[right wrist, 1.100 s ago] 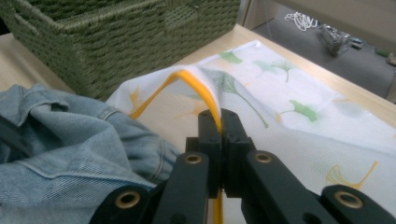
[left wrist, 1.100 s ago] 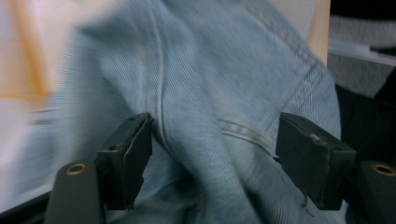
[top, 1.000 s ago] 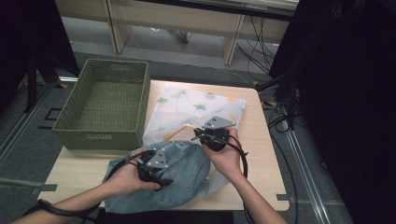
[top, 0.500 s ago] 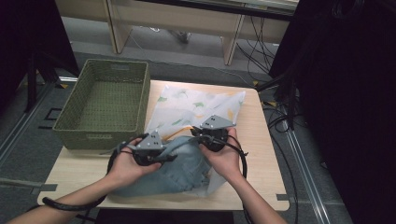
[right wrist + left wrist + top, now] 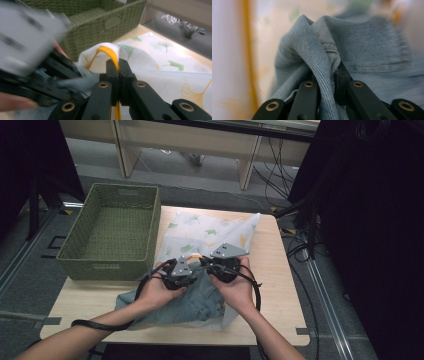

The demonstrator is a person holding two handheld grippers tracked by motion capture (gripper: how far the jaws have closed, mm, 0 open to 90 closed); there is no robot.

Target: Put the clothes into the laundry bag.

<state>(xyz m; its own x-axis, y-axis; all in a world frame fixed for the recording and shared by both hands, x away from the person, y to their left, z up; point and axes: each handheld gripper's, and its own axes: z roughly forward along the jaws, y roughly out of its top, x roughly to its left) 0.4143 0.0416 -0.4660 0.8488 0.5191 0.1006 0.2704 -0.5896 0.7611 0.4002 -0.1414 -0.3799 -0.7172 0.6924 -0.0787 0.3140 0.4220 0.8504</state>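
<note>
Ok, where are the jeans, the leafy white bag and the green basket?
jeans [image 5: 372,47], left gripper view, on the denim bunched above the jaws.
leafy white bag [image 5: 210,227], high view, on its flat printed middle.
green basket [image 5: 152,227], high view, on its right wall.

So that's one green basket [image 5: 110,237], one leaf-print bag [image 5: 210,227], one denim garment [image 5: 190,302], two tools, one table [image 5: 280,285].

Your left claw [image 5: 192,265] has come up from the near-left of the counter [image 5: 280,285] to sit just beside your right claw [image 5: 206,265], dragging the denim garment [image 5: 192,302] with it. The leaf-print bag [image 5: 210,230] has been drawn over more of the denim.
</note>
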